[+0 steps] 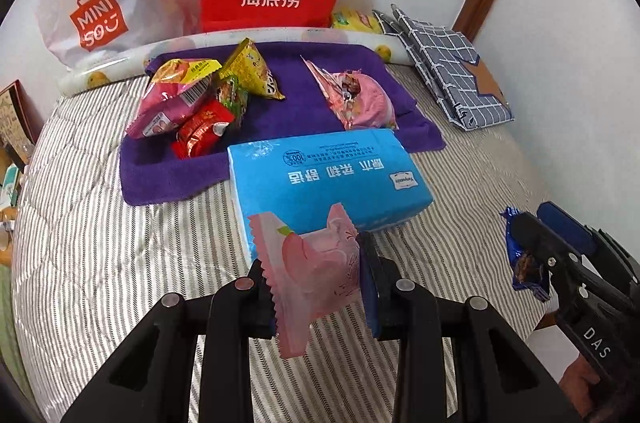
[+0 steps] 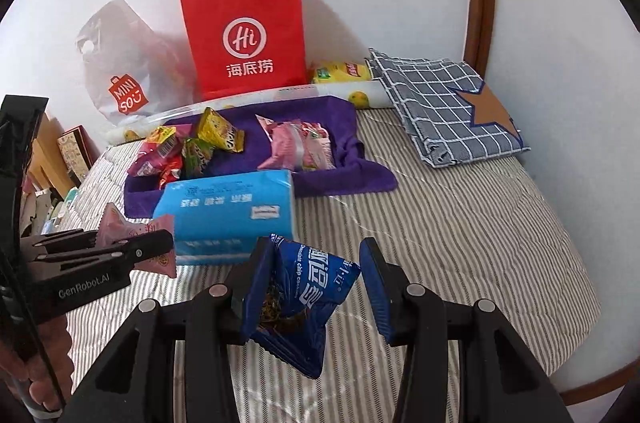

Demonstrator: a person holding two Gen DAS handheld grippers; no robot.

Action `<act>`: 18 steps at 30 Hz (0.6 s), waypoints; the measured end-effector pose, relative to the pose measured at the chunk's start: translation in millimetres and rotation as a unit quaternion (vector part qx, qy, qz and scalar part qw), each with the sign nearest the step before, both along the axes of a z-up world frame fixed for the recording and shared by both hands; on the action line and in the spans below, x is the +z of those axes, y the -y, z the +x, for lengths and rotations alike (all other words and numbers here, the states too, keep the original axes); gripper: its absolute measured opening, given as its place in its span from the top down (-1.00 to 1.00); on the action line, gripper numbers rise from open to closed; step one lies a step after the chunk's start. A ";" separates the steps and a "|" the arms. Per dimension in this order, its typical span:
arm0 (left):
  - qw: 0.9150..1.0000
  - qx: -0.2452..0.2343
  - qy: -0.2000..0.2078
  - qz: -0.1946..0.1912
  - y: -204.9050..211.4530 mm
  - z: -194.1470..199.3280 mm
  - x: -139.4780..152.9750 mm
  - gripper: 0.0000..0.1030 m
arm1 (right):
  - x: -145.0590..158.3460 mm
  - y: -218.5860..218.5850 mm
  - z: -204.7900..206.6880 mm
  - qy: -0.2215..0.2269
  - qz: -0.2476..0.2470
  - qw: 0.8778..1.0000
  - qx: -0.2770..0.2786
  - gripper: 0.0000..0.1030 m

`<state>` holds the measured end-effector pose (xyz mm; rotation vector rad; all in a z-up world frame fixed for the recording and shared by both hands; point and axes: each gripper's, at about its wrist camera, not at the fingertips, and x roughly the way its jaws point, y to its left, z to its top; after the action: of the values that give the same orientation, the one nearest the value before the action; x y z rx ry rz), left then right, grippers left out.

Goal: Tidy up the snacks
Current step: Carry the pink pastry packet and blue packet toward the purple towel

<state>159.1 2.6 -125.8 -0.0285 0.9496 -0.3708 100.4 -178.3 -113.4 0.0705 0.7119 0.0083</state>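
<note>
Left gripper (image 1: 316, 283) pinching the pink snack packet (image 1: 316, 275), right gripper (image 2: 316, 287) clamping the blue cookie packet (image 2: 300, 299), both just short of the tissue pack (image 1: 332, 175). Slippery wrappers; a thin edge grip could let one drop.

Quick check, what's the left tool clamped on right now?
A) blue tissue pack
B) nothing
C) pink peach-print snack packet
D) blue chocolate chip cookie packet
C: in the left wrist view the left tool pinches the pink peach-print snack packet off the striped bedding; the blue chocolate chip cookie packet sits in the right tool.
</note>
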 end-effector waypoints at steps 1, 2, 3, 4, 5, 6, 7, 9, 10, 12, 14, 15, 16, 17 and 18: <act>1.000 0.000 0.001 0.001 -1.5 -0.3 0.7 0.39 | 0.5 -2.6 1.2 0.001 0.000 1.000 0.001 0.17; 1.000 0.000 0.001 0.001 -3.0 -0.6 1.1 0.39 | 0.7 -4.2 1.9 0.001 0.000 1.000 0.002 0.17; 1.000 0.000 0.001 0.000 -4.4 -0.3 1.7 0.39 | 1.2 -6.2 2.8 0.001 0.000 1.000 0.002 0.17; 1.000 0.000 0.002 -0.001 -6.3 -0.2 2.8 0.39 | 1.9 -7.9 3.6 0.002 0.000 1.000 0.002 0.17; 1.000 0.001 0.004 0.000 -8.1 -0.3 4.2 0.39 | 2.5 -9.3 4.6 0.002 0.000 1.000 0.002 0.17; 1.000 0.002 0.005 0.001 -10.0 -0.1 5.2 0.39 | 3.0 -10.1 5.2 0.003 0.001 1.000 0.002 0.17; 1.000 0.003 0.006 0.000 -11.8 0.1 5.9 0.39 | 3.5 -10.7 6.0 0.003 0.001 1.000 0.001 0.17; 1.000 0.004 0.006 -0.002 -14.4 0.0 7.0 0.39 | 4.7 -11.9 7.2 0.004 0.002 1.000 0.000 0.17; 1.000 0.004 0.006 -0.001 -15.4 -0.3 7.1 0.39 | 5.2 -12.6 7.4 0.004 0.001 1.000 0.000 0.17; 1.000 0.005 0.005 -0.001 -17.3 -0.3 7.0 0.39 | 6.3 -14.0 8.0 0.006 -0.001 1.000 0.000 0.17; 1.000 0.007 0.005 -0.002 -19.6 -0.3 7.0 0.39 | 7.2 -13.9 7.8 0.007 -0.002 1.000 0.000 0.17; 1.000 0.008 0.005 -0.002 -20.6 -0.2 7.1 0.39 | 7.6 -14.1 7.6 0.007 -0.003 1.000 0.000 0.17; 1.000 0.009 0.004 -0.002 -21.6 -0.2 7.3 0.39 | 7.9 -14.2 7.6 0.008 -0.003 1.000 -0.001 0.17; 1.000 0.010 0.004 -0.003 -22.6 -0.1 7.4 0.39 | 8.0 -14.3 7.4 0.008 -0.004 1.000 -0.001 0.17; 1.000 0.011 0.003 -0.003 -23.4 -0.2 7.7 0.39 | 8.2 -14.3 7.2 0.008 -0.004 1.000 -0.002 0.17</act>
<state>158.9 26.0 -118.2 -0.0436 0.9407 -0.3536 107.6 -163.9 -105.2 0.0630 0.6959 0.0026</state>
